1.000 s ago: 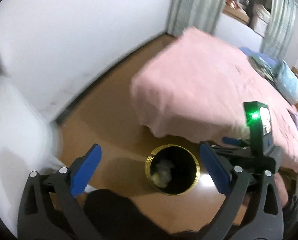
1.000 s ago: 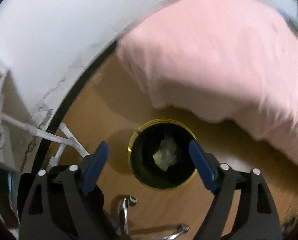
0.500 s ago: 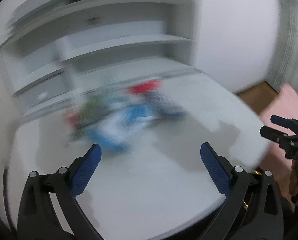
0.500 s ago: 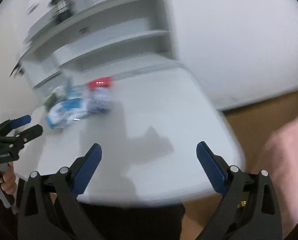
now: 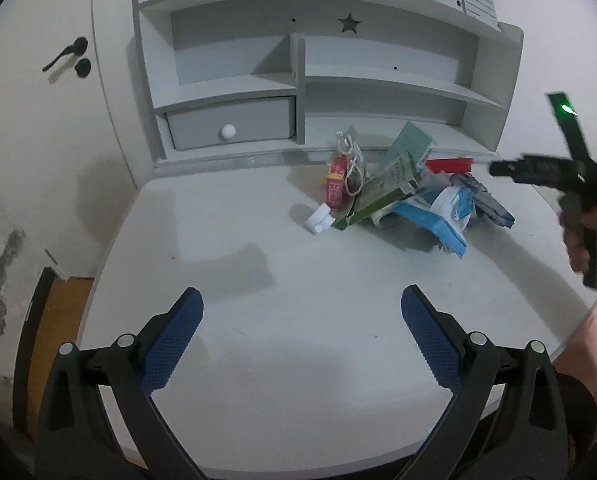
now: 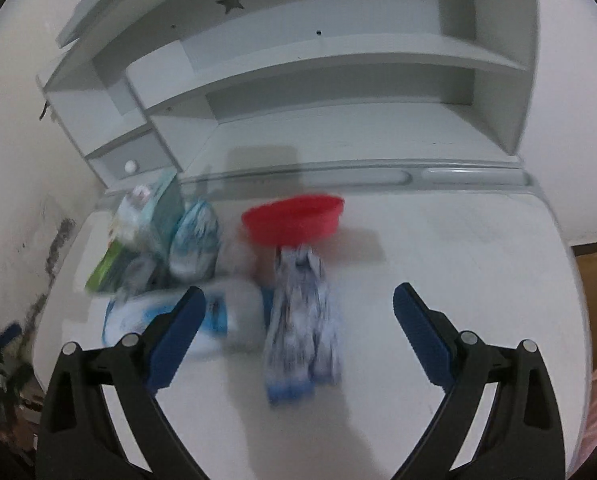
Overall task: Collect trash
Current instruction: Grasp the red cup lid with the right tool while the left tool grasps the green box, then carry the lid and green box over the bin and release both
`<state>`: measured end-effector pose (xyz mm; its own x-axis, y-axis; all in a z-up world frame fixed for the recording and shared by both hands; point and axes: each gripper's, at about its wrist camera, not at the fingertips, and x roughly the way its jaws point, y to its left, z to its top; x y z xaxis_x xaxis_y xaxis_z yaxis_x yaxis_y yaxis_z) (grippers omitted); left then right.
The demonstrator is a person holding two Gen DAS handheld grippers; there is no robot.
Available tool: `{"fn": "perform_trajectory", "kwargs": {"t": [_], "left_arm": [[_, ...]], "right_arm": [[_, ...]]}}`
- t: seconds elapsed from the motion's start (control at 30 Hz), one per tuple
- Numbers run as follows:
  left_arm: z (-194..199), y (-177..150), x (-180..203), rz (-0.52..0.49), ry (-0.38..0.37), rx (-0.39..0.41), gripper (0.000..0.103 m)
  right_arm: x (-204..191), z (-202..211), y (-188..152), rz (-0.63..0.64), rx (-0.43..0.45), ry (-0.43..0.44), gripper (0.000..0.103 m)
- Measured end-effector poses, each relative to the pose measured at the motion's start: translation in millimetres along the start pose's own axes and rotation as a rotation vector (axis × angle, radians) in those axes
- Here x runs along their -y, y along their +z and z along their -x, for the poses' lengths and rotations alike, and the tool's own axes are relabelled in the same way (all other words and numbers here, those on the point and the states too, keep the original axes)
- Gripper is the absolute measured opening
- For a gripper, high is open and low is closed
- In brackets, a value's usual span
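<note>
Both views are swung from the floor bin to the desk (image 5: 258,360), where the trash pile (image 5: 402,196) lies; left gripper (image 5: 302,330) and right gripper (image 6: 298,320) are held wide open and empty, so another pickup is judged next.

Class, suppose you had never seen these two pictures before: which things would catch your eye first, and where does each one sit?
A colourful heap of trash sits toward the back of the white desk, just in front of the shelf unit. In the right wrist view a red bowl stands behind a blue-and-white wrapper. Both pairs of blue-padded fingers gape wide with nothing between them.
</note>
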<state>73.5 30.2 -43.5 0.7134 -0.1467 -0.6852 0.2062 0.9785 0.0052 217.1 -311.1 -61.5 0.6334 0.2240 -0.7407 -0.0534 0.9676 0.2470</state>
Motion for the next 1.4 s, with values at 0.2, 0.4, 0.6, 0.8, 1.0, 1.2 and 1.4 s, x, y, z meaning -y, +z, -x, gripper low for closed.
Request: {"fn": "perform_trajectory", "kwargs": {"t": [0.2, 0.4, 0.6, 0.8, 1.0, 1.2, 1.4], "left_arm": [[-16.9, 19.9, 25.5, -0.055, -0.036, 0.015, 0.096], [-60.1, 47.2, 51.8, -0.081, -0.078, -0.021, 0.096], [-96.4, 64.7, 66.6, -0.085, -0.094, -0.051, 0.096], [-118.7, 78.7, 64.5, -0.075, -0.095, -0.078, 0.073], [-120.0, 77.7, 61.8, -0.068, -0.088, -0.085, 0.013], [-77.8, 85.1, 52.4, -0.038, -0.104, -0.01, 0.011], [-42.0, 95.2, 85.5, -0.071, -0.169, 0.051, 0.011]], "right_arm": [[-4.8, -44.3, 33.7, 0.061, -0.04, -0.041, 0.092], [-9.3, -83.3, 47.4, 0.091, -0.096, -0.055, 0.092], [-11.4, -74.3, 45.5, 0.076, -0.062, -0.043, 0.079], [-15.3, -27.3, 30.1, 0.076, 0.01, -0.017, 0.079], [-16.7, 20.5, 6.8, 0.109, 0.044, -0.024, 0.079], [-3.1, 74.4, -19.9, 0.065, 0.105, -0.047, 0.079], [35.1, 125.9, -58.8, -0.024, 0.157, -0.118, 0.079]]}}
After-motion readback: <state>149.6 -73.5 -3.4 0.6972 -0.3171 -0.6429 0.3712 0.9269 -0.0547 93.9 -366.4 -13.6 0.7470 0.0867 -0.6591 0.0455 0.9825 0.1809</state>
